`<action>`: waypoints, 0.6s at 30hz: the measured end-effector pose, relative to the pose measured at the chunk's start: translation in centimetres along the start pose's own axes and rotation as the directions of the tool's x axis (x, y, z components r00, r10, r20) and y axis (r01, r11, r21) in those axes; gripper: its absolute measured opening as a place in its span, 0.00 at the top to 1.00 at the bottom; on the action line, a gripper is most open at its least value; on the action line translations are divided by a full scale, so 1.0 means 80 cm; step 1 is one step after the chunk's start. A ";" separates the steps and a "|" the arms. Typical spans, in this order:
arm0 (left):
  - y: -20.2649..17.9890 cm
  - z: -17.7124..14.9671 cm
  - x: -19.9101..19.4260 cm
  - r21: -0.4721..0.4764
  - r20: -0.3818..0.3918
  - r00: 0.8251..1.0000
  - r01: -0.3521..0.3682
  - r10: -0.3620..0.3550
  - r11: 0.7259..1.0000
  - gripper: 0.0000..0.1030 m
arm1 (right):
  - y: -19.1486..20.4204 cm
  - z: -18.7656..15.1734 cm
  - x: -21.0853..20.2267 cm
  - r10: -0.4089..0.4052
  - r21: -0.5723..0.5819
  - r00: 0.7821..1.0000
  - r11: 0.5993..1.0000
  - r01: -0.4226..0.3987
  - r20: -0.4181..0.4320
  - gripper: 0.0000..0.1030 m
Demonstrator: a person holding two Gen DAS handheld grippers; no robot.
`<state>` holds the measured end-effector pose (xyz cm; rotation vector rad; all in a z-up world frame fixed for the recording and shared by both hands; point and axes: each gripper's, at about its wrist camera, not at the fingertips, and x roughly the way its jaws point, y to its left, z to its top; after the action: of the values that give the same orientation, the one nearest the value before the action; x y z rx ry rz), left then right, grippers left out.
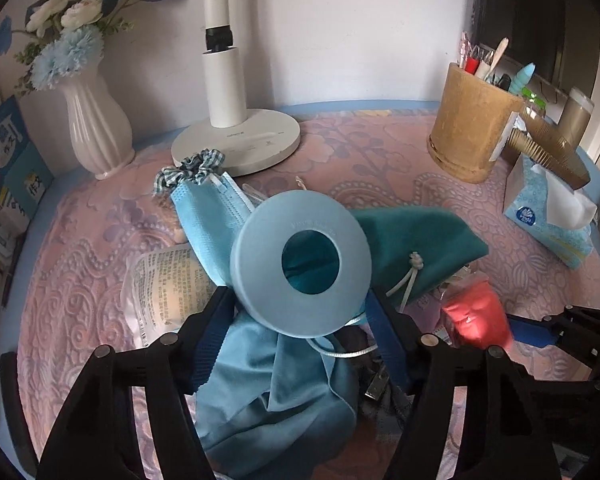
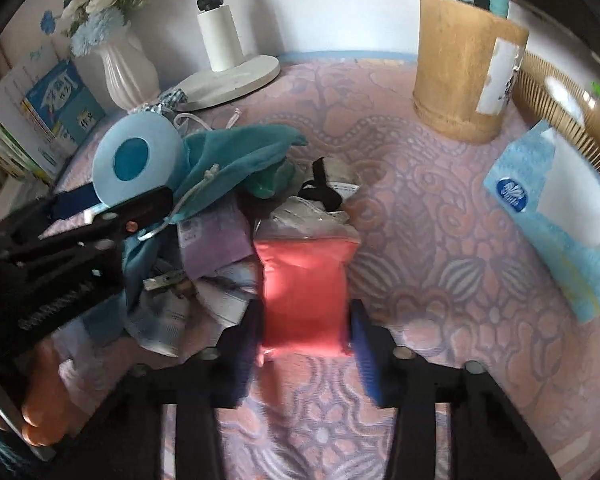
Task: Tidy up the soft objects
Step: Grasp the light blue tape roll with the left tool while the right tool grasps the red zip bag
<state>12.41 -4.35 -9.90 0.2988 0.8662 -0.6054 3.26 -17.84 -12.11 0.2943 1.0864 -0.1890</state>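
My left tool (image 1: 300,304) pinches the blue ring (image 1: 300,262); right tool (image 2: 306,334) pinches the red pouch (image 2: 304,292). Far-right tissue box (image 1: 548,216) logo unreadable.

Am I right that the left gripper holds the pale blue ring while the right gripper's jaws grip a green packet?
Not quite: the packet is red, not green. The right wrist view shows the right gripper closed on the red plastic packet; the left gripper does hold the pale blue ring.

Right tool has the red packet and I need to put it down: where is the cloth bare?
Bare cloth lies right of the red packet, between it and the tissue box, and up toward the bamboo holder. Left is crowded: teal pouch, cloths, masks.
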 end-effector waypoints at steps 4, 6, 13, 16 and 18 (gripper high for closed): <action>0.016 0.002 -0.018 -0.068 0.033 0.997 0.076 -0.074 0.995 0.31 | -0.009 -0.001 -0.002 0.015 0.004 1.000 1.000 -0.015 0.012 0.61; 0.016 0.006 -0.023 -0.084 0.051 0.997 0.059 -0.055 0.995 0.28 | -0.013 -0.001 -0.006 0.003 0.006 1.000 1.000 -0.004 0.023 0.61; -0.039 0.019 0.009 0.076 0.016 0.984 -0.178 0.177 0.981 0.27 | -0.023 -0.001 -0.006 0.010 0.010 1.000 1.000 -0.010 0.015 0.61; -0.036 0.017 0.006 0.070 0.011 0.991 -0.135 0.134 0.988 0.51 | -0.027 -0.001 -0.008 0.013 0.002 1.000 1.000 -0.013 0.018 0.61; -0.029 0.015 -0.002 0.064 0.025 0.993 -0.119 0.118 0.991 0.62 | -0.031 -0.003 -0.012 0.015 0.000 1.000 1.000 -0.015 0.025 0.61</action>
<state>11.70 -6.71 -9.05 0.3999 0.8028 -0.5264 1.89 -20.11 -11.75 0.2994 1.0595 -0.1794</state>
